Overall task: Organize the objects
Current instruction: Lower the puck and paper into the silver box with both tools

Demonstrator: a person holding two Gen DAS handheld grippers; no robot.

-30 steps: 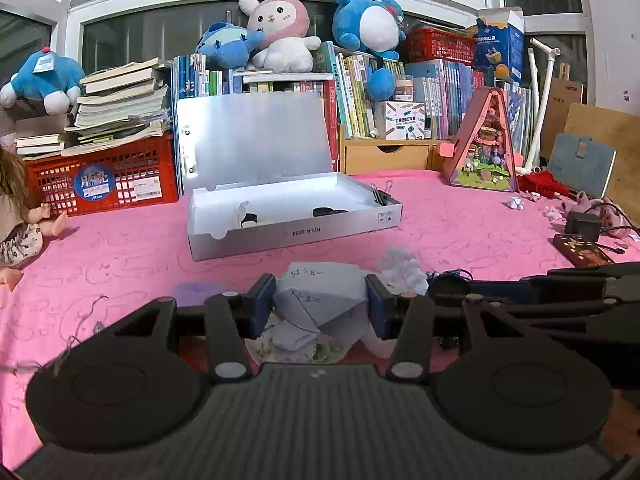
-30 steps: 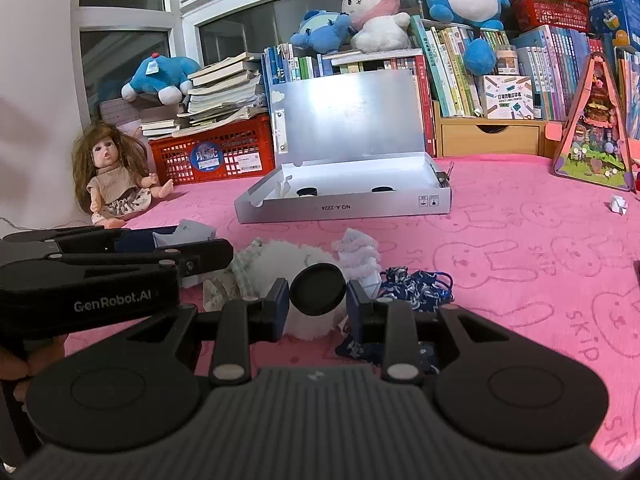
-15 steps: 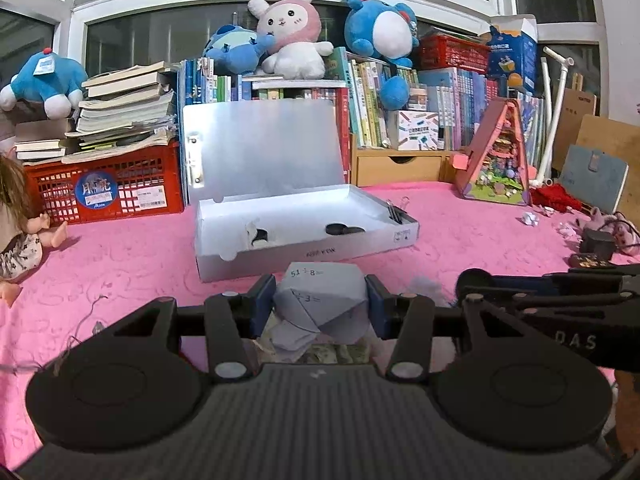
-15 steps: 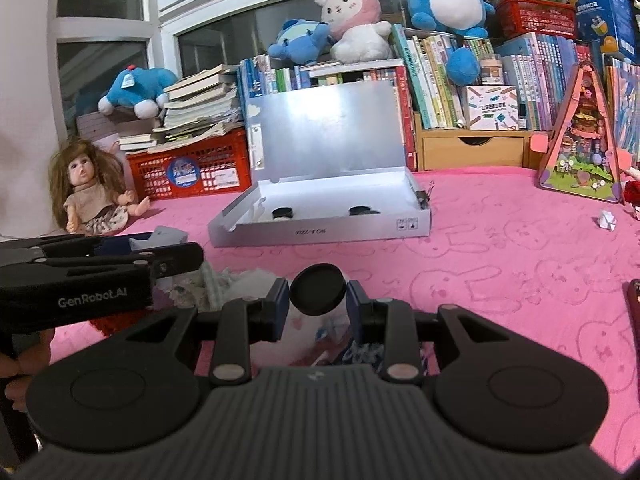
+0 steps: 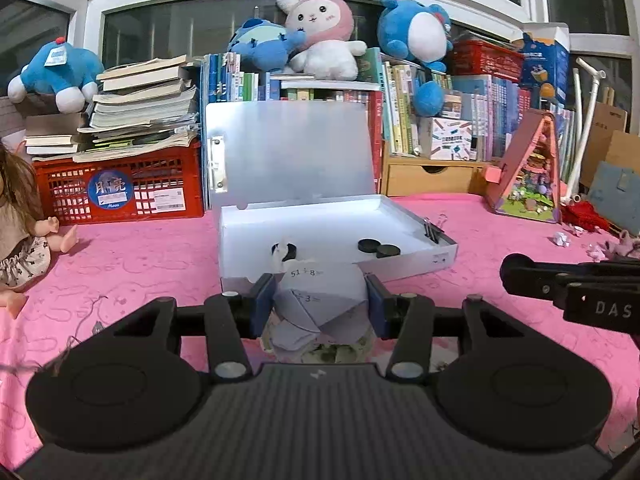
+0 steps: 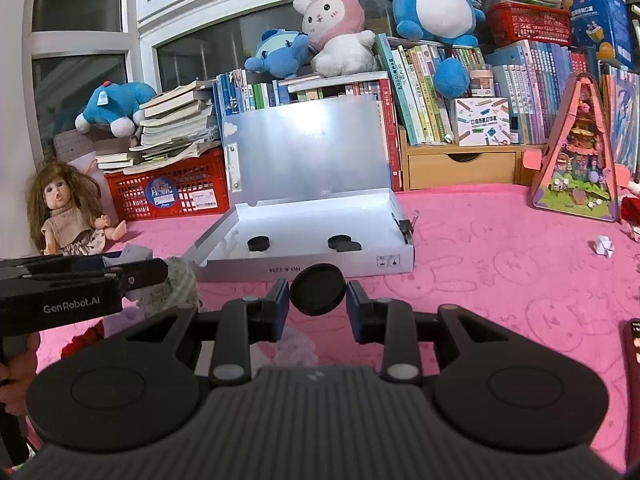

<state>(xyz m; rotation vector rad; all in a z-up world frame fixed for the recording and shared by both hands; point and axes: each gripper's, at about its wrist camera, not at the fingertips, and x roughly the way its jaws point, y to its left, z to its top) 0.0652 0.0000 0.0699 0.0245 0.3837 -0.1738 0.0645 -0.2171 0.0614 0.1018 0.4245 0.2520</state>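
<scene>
My left gripper [image 5: 320,300] is shut on a crumpled grey paper wad [image 5: 320,304] printed with sums, held just in front of the open silver file box [image 5: 408,266]. My right gripper [image 6: 318,296] is shut on a flat black disc [image 6: 318,295], close to the same box [image 6: 320,266]. Inside the box lie three black discs [image 5: 378,248], one at the left and two touching at the right. The left gripper shows from the side at the left of the right wrist view [image 6: 132,274]; the right gripper enters the left wrist view at the right [image 5: 520,272].
A pink cloth [image 6: 500,280] covers the surface. A doll [image 6: 68,212] sits at the left, with a red crate [image 5: 120,188] of books behind it. Shelved books and plush toys line the back. A triangular pink toy house [image 6: 576,160] stands at the right. Paper scraps [image 6: 604,246] lie near it.
Both grippers have moved forward and a little up toward the silver box, each keeping hold of its object. The pile of cloth and paper has dropped below and behind them.
</scene>
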